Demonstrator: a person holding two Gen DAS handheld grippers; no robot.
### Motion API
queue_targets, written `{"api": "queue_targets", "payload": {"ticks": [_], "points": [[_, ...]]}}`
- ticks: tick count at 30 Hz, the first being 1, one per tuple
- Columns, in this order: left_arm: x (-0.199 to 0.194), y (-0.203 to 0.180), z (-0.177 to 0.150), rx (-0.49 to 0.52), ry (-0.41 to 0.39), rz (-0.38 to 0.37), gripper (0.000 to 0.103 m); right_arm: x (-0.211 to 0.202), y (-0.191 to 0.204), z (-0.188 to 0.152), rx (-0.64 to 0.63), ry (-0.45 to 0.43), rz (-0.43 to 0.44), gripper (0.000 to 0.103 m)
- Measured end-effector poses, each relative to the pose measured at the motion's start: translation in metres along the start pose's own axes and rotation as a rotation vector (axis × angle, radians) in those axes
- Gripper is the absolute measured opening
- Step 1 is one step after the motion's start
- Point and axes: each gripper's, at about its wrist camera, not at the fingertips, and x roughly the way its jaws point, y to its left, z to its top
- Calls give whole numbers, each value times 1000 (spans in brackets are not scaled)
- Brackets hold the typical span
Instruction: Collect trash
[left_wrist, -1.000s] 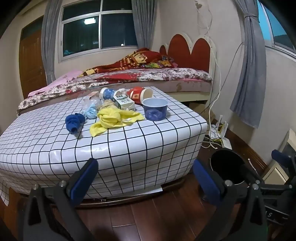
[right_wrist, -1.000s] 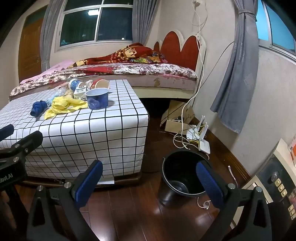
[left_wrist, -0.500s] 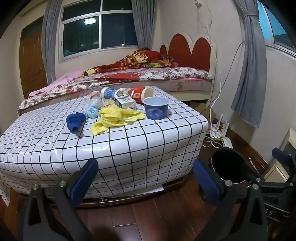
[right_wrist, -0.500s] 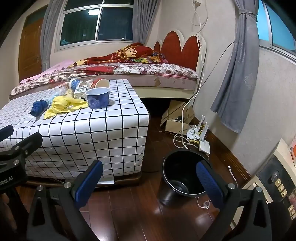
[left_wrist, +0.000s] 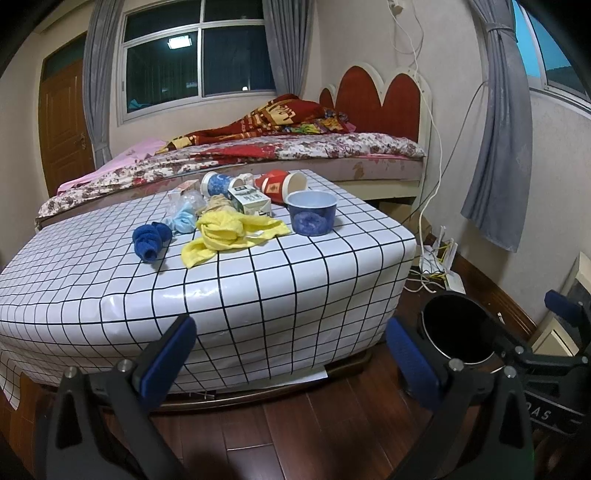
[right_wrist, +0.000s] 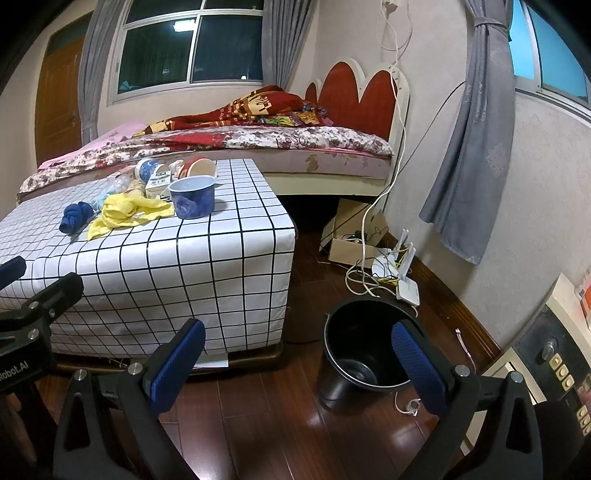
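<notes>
Trash lies on the checked table (left_wrist: 258, 295): a blue paper bowl (left_wrist: 312, 218), a red cup on its side (left_wrist: 280, 185), a blue cup on its side (left_wrist: 216, 184), a milk carton (left_wrist: 249, 199), a yellow cloth (left_wrist: 229, 230), a rolled blue cloth (left_wrist: 150, 240) and clear plastic wrap (left_wrist: 186, 206). A black bucket (right_wrist: 364, 347) stands on the floor right of the table. My left gripper (left_wrist: 291, 354) is open and empty, low before the table. My right gripper (right_wrist: 299, 352) is open and empty beside the bucket (left_wrist: 458, 328).
A bed (left_wrist: 295, 155) stands behind the table. A router (right_wrist: 402, 284), white cables (right_wrist: 364, 254) and a cardboard box (right_wrist: 354, 236) lie by the right wall under a grey curtain (right_wrist: 476, 147). A safe with a keypad (right_wrist: 554, 362) sits at the far right. The floor is dark wood.
Both views have shifted very slightly; the table and bucket sit almost where they were. Both grippers stay open and empty.
</notes>
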Motion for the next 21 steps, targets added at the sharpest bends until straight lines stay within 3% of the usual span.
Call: {"api": "queue_targets", "payload": {"ticks": [21], "points": [[2, -1, -2, 8, 12, 3, 103, -2, -1, 2, 6, -8, -8, 102]]}}
